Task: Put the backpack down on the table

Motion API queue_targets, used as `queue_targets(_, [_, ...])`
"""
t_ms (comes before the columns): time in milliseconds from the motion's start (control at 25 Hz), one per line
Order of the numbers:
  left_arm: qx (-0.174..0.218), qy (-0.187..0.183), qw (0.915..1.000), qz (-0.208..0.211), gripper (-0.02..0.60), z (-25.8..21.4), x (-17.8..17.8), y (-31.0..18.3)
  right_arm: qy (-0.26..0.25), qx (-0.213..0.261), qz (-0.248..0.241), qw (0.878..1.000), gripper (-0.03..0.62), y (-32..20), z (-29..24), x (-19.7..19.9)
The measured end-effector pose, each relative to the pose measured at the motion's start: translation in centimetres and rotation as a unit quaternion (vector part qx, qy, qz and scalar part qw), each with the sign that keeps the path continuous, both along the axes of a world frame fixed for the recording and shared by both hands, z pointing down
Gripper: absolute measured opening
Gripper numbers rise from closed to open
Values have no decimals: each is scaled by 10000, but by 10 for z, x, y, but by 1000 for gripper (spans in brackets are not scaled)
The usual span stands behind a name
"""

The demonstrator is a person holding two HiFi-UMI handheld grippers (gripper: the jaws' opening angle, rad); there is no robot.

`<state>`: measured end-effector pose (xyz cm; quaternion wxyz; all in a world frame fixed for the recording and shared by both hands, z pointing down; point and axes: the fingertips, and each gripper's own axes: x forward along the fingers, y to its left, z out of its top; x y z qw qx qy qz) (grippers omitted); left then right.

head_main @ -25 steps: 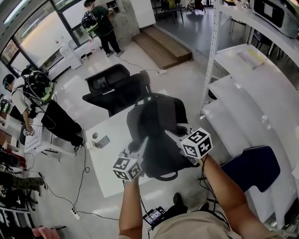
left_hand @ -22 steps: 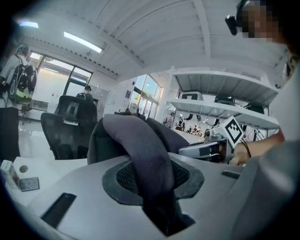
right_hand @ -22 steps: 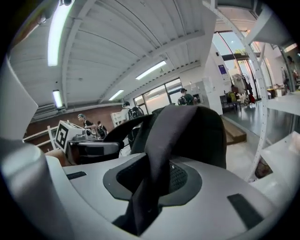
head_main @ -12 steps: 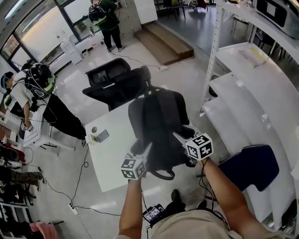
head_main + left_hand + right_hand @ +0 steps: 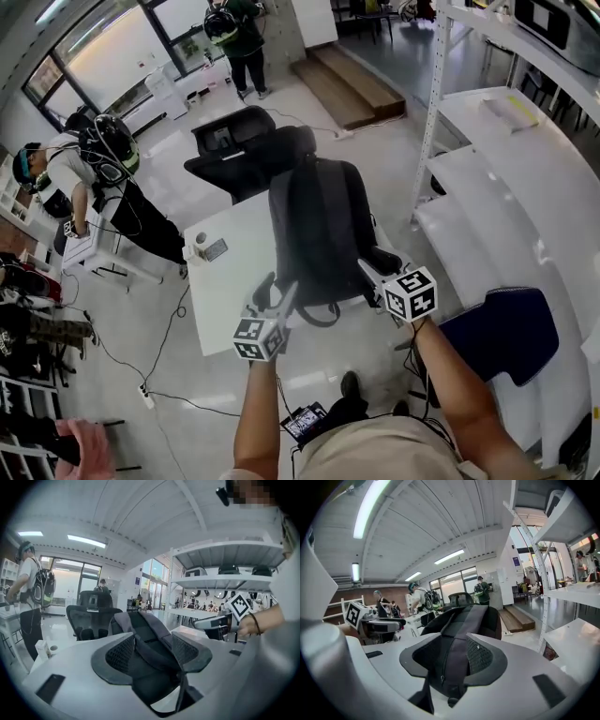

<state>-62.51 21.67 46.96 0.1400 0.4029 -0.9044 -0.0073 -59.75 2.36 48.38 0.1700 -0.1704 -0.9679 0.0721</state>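
The dark grey backpack (image 5: 319, 225) lies flat on the white table (image 5: 220, 300), straps up, its top towards the far edge. My left gripper (image 5: 277, 291) is at its near left corner and its jaws are opening. In the left gripper view the backpack (image 5: 140, 637) lies ahead between wide-apart jaws, and the pads do not press on it. My right gripper (image 5: 373, 264) stands open at the near right corner. In the right gripper view a strap of the backpack (image 5: 461, 634) runs ahead between its jaws, untouched.
A small cup (image 5: 199, 242) and a phone (image 5: 215, 250) sit at the table's left edge. A black office chair (image 5: 239, 155) stands beyond the table, white shelving (image 5: 506, 178) to the right, a blue chair (image 5: 502, 333) near right. A person (image 5: 103, 173) stands at the left.
The backpack has come to rest lying on the table. Both grippers have let go of it, opened their jaws and drawn back towards me to its near corners.
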Motion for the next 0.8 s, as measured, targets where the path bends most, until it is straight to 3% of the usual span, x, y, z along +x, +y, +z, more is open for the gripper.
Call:
queue_targets(80, [99,-225,9996,-112,256,-24,25,3,-192,-15,-231,9995,160,8,-16,24])
queue_targets(160, [146,-480,9986,-169,253,-50,55,2,-459,78,-508,9976,72,16,-36,54])
queue_targets(240, [192,-763,9968,-168,220,-75,90,-1,-740,264,-839,9934,41,25,-55,88])
queue_targets(440, [178,-1623,9866,18,49,-132,188,-18,-1387,824,-1636,9733,32,47,-104,173])
queue_targets(680, [-348,-2290,9723,322,23,-170,295,-36,-1772,1256,-2255,9497,29,74,-145,260])
queue_targets(800, [-469,-2452,9679,301,21,-182,333,-31,-1946,1421,-2436,9395,28,88,-157,293])
